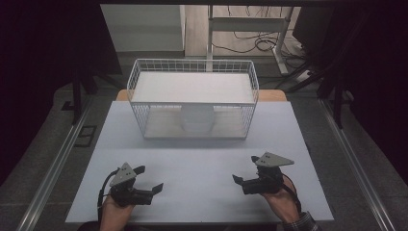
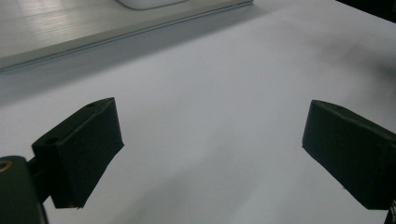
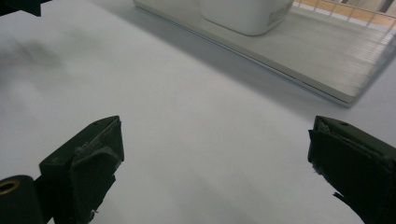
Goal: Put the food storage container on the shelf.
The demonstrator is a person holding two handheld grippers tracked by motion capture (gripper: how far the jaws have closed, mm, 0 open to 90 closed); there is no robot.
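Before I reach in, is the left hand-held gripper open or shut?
Open: the left hand-held gripper has its jaws wide apart, with bare table between.

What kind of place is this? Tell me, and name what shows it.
Probably a lab or recording workspace, not a home. A bare white table holds a wire shelf rack with a white container under it, dark curtains close off the sides, and loose cables lie on the floor behind.
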